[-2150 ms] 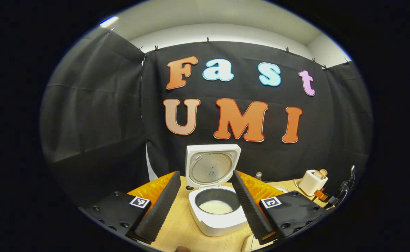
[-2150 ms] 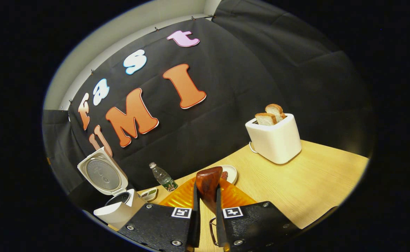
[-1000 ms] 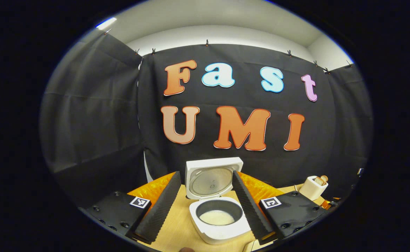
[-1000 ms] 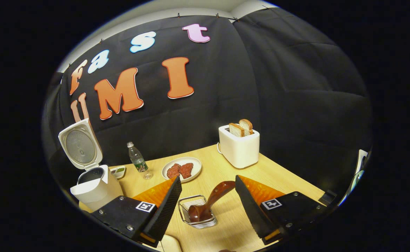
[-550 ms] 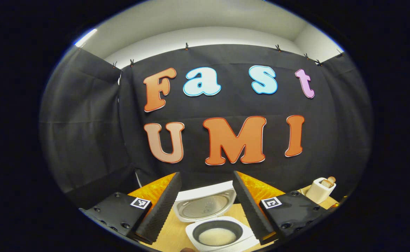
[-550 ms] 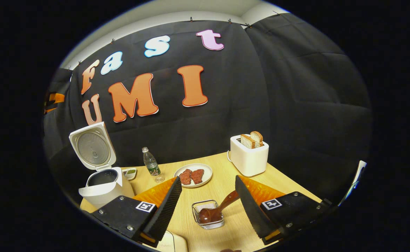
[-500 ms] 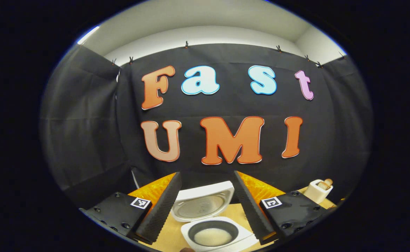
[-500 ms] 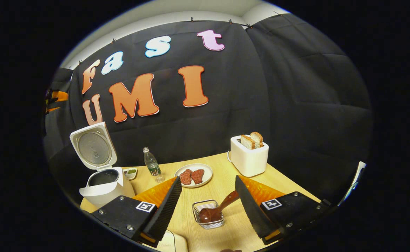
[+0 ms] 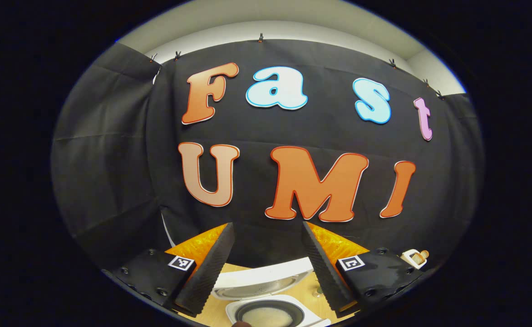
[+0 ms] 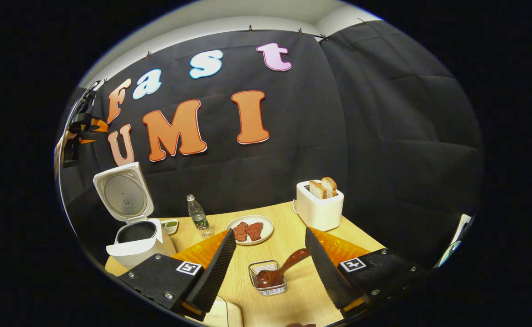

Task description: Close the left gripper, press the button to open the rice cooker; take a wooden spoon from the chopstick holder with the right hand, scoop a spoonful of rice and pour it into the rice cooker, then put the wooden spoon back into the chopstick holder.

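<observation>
The right gripper [image 10: 268,254], jaws now spread, had released the wooden spoon [image 10: 277,270] into the chopstick holder [image 10: 268,278] and drawn back, apparently finishing the task, while the left gripper [image 9: 266,259] hung open too.

Table layout around the chopstick holder, right gripper view

The chopstick holder [image 10: 268,278] stood on the table [image 10: 288,299] with the wooden spoon [image 10: 280,270] in it; behind it lay the plate [image 10: 250,229], the bottle [image 10: 197,215] farther left, the rice cooker [image 10: 135,236] leftmost, the toaster [image 10: 319,205] behind-right.
</observation>
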The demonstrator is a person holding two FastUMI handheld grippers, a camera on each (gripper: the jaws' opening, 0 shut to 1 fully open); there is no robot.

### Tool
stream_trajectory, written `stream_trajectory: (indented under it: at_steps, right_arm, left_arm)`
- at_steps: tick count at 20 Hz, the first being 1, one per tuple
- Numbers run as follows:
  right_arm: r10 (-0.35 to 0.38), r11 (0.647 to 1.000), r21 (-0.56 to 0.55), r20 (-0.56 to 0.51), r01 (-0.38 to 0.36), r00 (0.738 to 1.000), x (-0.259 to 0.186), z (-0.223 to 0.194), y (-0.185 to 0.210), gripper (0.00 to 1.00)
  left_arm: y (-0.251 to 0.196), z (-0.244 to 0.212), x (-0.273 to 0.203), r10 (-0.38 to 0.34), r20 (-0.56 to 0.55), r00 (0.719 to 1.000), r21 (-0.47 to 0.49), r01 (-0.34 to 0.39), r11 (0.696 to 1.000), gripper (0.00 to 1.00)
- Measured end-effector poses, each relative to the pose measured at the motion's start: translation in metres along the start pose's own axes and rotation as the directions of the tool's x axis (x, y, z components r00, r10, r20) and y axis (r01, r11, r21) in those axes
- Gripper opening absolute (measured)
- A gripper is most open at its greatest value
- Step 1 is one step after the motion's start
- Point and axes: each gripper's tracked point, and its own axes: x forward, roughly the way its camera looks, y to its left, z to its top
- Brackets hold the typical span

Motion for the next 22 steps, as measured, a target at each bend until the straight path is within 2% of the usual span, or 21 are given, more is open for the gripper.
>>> stream_trajectory:
  at_steps: [2, 5, 10, 14, 17, 22]
  right_arm:
    - [0.004, 1.000, 0.002, 0.007, -0.004, 1.000, -0.002, 0.006, 0.002, 0.95]
    - [0.007, 1.000, 0.011, 0.029, -0.007, 1.000, -0.006, 0.016, 0.003, 0.95]
    - [-0.004, 1.000, 0.004, 0.034, 0.004, 0.999, -0.011, 0.020, -0.004, 0.95]
    - [-0.002, 1.000, 0.006, 0.029, 0.002, 1.000, -0.008, 0.023, -0.003, 0.95]
    - [-0.013, 1.000, -0.017, 0.028, 0.013, 1.000, -0.010, 0.035, -0.005, 0.95]
    - [-0.023, 0.999, -0.030, 0.080, 0.026, 0.997, -0.022, 0.072, -0.007, 0.95]
  left_arm:
    - [0.004, -0.020, 0.027, 0.016, -0.062, 0.998, 0.013, -0.016, 1.000, 0.99]
    - [0.006, -0.059, 0.054, 0.025, -0.151, 0.988, -0.021, -0.028, 0.999, 1.00]
    - [0.028, -0.111, 0.077, 0.071, -0.263, 0.962, -0.048, -0.086, 0.995, 1.00]
    - [0.041, -0.133, 0.078, 0.108, -0.289, 0.951, -0.019, -0.118, 0.993, 1.00]
    - [0.039, -0.140, 0.073, 0.106, -0.301, 0.948, -0.059, -0.130, 0.990, 1.00]
    - [0.025, -0.151, 0.043, 0.055, -0.356, 0.933, -0.083, -0.090, 0.992, 1.00]
